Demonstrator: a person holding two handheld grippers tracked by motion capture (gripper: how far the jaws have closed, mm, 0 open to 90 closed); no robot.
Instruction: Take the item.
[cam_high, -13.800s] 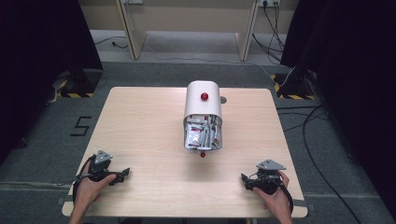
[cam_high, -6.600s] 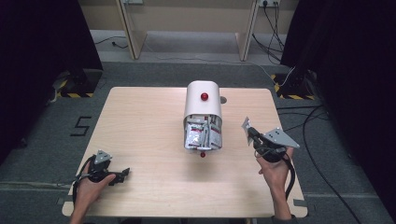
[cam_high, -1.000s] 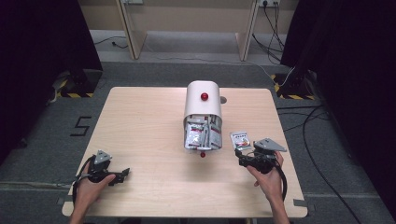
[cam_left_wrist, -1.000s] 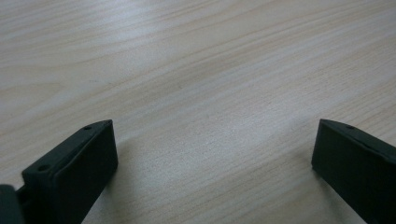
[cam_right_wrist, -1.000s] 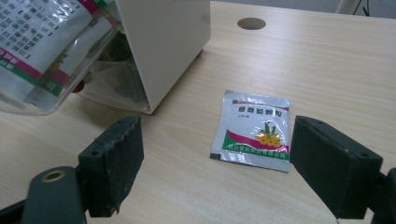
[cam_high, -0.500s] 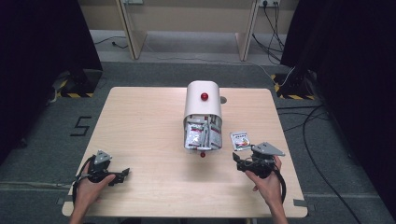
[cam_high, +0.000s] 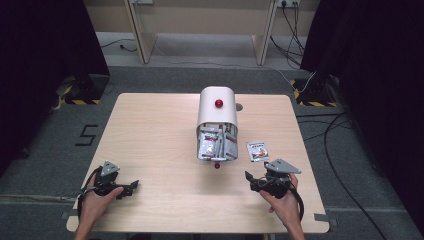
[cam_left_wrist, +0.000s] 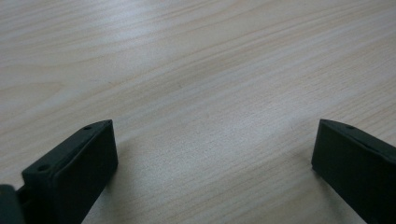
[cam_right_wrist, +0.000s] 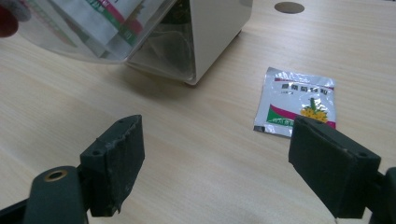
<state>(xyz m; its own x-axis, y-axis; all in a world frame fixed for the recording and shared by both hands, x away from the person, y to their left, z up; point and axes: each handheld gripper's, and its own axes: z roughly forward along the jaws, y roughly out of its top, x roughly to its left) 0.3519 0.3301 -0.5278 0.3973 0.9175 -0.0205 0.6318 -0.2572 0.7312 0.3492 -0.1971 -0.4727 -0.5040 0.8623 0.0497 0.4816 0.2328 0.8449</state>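
I have the right claw (cam_high: 255, 181) low over the near right part of the surface (cam_high: 160, 130), its jaws spread wide with nothing between them but bare wood. From the right gripper view, the sachet (cam_right_wrist: 295, 101) lies flat on the surface just beyond the claw, a silver packet with a green and red band and a yellow flower print, its near edge partly covered by one jaw tip; in the high view that sachet (cam_high: 257, 150) sits just to the right of the dispenser (cam_high: 217, 114), apart from it. The dispenser is a white, round-topped box with a red knob on top, and its clear front bin (cam_right_wrist: 93, 32) is stuffed with more packets and tipped outward toward me. My left claw (cam_high: 127, 187) rests on the near left corner of the surface, well apart from everything, its jaws also wide open over plain wood grain, gripping nothing.
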